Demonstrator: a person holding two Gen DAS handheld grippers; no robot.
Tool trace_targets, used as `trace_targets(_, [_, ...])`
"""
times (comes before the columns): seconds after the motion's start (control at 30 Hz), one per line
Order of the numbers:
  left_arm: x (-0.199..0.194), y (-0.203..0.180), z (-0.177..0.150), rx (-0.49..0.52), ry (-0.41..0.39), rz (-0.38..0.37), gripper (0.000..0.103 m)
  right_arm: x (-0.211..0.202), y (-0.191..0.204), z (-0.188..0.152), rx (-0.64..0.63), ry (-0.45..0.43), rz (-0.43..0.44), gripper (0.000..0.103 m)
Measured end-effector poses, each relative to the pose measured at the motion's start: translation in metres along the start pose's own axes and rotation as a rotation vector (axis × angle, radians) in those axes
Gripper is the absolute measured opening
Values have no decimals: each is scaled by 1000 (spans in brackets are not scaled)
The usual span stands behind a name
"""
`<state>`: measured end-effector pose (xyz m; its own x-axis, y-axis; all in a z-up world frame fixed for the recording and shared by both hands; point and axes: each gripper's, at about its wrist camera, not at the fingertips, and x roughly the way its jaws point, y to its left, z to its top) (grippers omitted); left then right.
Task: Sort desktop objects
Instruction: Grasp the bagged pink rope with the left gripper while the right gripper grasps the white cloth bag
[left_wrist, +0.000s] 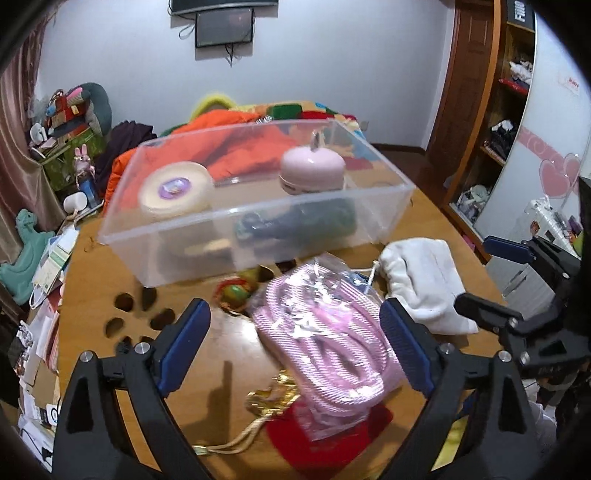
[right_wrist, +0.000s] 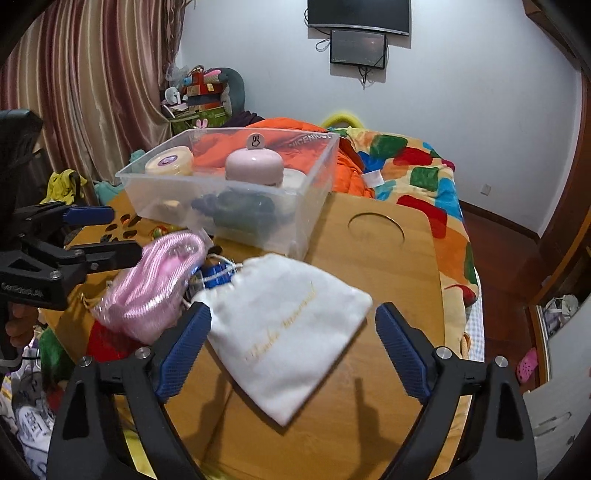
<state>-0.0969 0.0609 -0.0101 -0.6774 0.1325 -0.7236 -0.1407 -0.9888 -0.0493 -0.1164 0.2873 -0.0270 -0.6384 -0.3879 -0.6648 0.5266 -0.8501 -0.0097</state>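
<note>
A: Clear plastic bin (left_wrist: 258, 206) at the bench's far side, holding a cream tape roll (left_wrist: 173, 190), a pink round gadget (left_wrist: 312, 168) and dark items.

B: In front of it?

A: Bagged pink cord (left_wrist: 325, 332) lying flat, white drawstring pouch (right_wrist: 288, 332) just beside, both outside the bin.

The surface (right_wrist: 388, 295) is honey-coloured wood. A clear plastic bin (left_wrist: 258, 218) holds a pale pink rounded gadget (left_wrist: 312, 168), a cream roll with a purple centre (left_wrist: 173, 190) and something dark blue-green (left_wrist: 295, 223). The bagged coil of cord (left_wrist: 325, 339) is pink with fine stripes under shiny wrap. The pouch (right_wrist: 291, 325) is white with gold script. The bedspread (right_wrist: 417, 173) has red, green, blue and orange patches on yellow.
</note>
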Motion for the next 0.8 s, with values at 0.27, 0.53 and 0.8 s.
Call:
trace_targets(0.27, [26, -3, 1, -115, 97, 18, 95, 9, -11, -16, 59, 13, 60, 95])
trace_targets(0.53, [26, -14, 4, -104, 95, 23, 95, 28, 3, -12, -2, 23, 68, 96])
trace_targets(0.8, [46, -14, 5, -97, 143, 44, 98, 51, 3, -4, -5, 90, 98, 101])
